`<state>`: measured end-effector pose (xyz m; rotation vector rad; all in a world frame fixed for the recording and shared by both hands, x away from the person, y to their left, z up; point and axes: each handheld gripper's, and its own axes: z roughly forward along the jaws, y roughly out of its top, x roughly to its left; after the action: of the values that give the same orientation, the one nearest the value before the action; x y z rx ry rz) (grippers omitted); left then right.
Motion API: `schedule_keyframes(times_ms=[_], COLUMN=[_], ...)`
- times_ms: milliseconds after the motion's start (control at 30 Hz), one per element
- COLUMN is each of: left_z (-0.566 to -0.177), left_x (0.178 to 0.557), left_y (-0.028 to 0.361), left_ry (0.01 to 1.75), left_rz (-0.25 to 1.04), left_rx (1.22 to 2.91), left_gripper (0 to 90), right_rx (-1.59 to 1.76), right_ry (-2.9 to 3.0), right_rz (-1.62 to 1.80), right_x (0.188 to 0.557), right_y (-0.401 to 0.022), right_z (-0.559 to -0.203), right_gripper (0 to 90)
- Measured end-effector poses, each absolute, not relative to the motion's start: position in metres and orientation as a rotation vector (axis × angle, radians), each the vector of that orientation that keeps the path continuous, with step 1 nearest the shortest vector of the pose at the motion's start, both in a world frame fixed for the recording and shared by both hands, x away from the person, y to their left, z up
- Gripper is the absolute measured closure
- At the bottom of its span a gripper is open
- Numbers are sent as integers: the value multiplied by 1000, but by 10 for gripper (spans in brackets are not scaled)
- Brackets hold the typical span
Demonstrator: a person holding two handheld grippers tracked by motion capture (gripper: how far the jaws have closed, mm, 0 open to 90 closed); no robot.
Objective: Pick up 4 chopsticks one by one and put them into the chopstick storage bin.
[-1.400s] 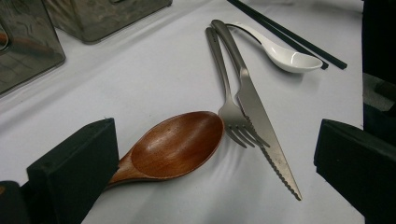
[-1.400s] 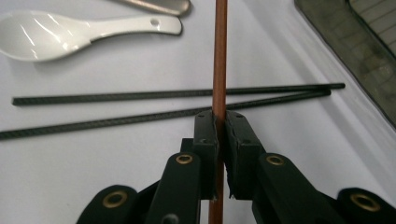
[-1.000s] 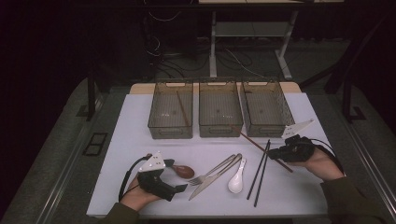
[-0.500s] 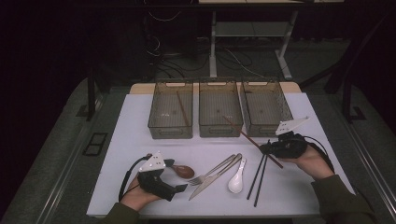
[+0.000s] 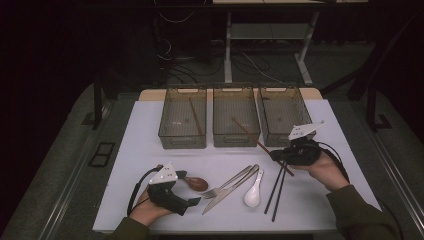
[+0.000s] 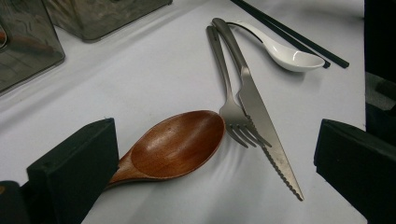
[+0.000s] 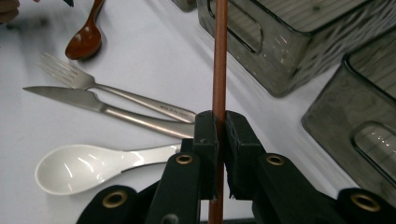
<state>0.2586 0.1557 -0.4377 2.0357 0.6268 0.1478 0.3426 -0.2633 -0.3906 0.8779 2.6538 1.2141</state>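
Note:
My right gripper (image 5: 278, 155) (image 7: 222, 122) is shut on a brown chopstick (image 5: 246, 131) (image 7: 219, 56), held off the table. Its far end reaches over the front wall of the middle bin (image 5: 236, 139). A second brown chopstick (image 5: 196, 116) lies in the left bin (image 5: 182, 140). At the front left, my left gripper (image 5: 189, 192) (image 6: 215, 140) rests open on the table. A wooden spoon (image 5: 196, 183) (image 6: 175, 145) lies between its jaws, and neither jaw grips it.
A steel fork (image 6: 226, 88) and knife (image 6: 261, 121) lie crossed mid-table, beside a white ceramic spoon (image 5: 253, 193) (image 7: 88, 168). Two black chopsticks (image 5: 276, 192) lie to the spoon's right. The right bin (image 5: 281, 137) stands just beyond my right hand.
My right gripper has moved left and toward the bins with the brown chopstick, whose far end now hangs over the middle bin. The left gripper has stayed put.

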Motion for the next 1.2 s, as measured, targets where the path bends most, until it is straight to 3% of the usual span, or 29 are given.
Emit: schedule_keyframes(times_ms=[1200], left_z=[-438], left_x=[259], left_y=[157], left_ry=[629], left_rz=[145], left_rx=[2034], left_gripper=[0], right_rx=[846], right_ry=[2577], right_rz=[1318], right_x=[365], right_y=[-206], right_z=[-379], right_gripper=[831])
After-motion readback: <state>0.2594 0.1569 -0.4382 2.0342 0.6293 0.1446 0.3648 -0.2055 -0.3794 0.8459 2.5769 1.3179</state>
